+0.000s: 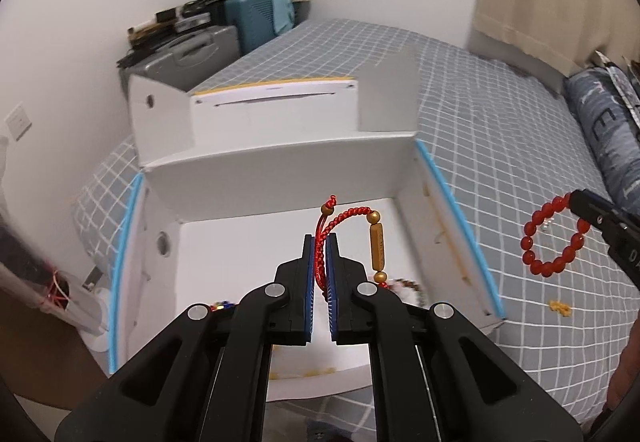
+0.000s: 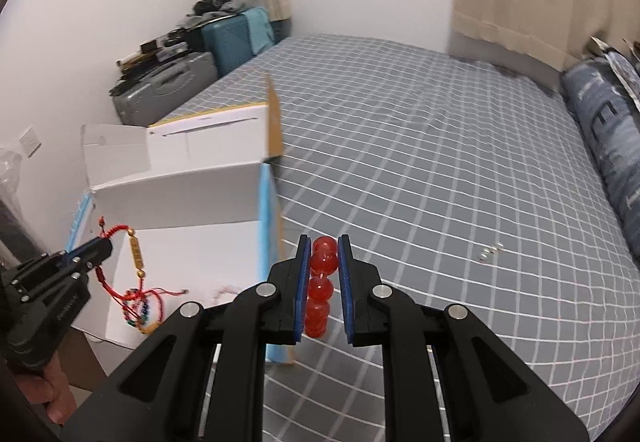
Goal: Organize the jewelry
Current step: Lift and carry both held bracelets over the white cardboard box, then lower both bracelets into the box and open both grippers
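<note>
My left gripper [image 1: 320,242] is shut on a red cord bracelet [image 1: 352,216] with a gold tube charm [image 1: 378,248]; it hangs over the open white box [image 1: 256,178]. The same bracelet [image 2: 120,232] and left gripper [image 2: 102,246] show in the right wrist view. My right gripper [image 2: 324,242] is shut on a red bead bracelet [image 2: 322,282], held above the bed to the right of the box. The left wrist view shows that bead bracelet [image 1: 554,238] dangling from the right gripper [image 1: 576,202]. Other bracelets [image 2: 146,306] lie inside the box.
The box [image 2: 180,178] sits on a grey checked bedspread [image 2: 440,162]. A small gold piece [image 1: 560,307] and a small clear piece [image 2: 490,253] lie on the bed. Suitcases [image 2: 168,86] stand by the wall; a pillow [image 2: 612,138] lies at right.
</note>
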Action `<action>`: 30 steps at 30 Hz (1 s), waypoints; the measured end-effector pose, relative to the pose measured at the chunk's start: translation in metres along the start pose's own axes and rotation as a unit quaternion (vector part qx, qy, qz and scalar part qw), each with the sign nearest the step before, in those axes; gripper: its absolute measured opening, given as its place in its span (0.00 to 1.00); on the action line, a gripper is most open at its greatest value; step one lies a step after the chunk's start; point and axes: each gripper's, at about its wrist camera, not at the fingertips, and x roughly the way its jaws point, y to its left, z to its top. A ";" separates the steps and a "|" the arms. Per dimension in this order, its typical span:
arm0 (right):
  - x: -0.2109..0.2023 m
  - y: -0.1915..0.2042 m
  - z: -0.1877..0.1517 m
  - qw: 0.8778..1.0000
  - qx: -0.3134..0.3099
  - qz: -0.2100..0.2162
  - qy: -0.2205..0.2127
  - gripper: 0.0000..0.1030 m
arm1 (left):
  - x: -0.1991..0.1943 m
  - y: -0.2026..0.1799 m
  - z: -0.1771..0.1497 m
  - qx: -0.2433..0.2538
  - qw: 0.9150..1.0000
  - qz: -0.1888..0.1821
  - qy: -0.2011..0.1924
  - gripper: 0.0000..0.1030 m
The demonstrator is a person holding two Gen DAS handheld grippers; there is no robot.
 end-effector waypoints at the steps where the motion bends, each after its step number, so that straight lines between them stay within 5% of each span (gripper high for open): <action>1: 0.001 0.008 0.002 1.000 -0.003 0.006 -0.002 0.13 | 0.000 0.005 -0.001 -0.003 1.000 0.003 0.000 0.05; 19: 0.023 0.092 0.007 0.997 -0.043 0.061 -0.001 0.13 | 0.018 0.073 -0.010 -0.037 0.998 0.044 0.020 0.06; 30: 0.075 0.124 -0.011 0.993 -0.075 0.073 0.053 0.13 | 0.048 0.094 -0.025 -0.046 0.996 0.055 0.055 0.07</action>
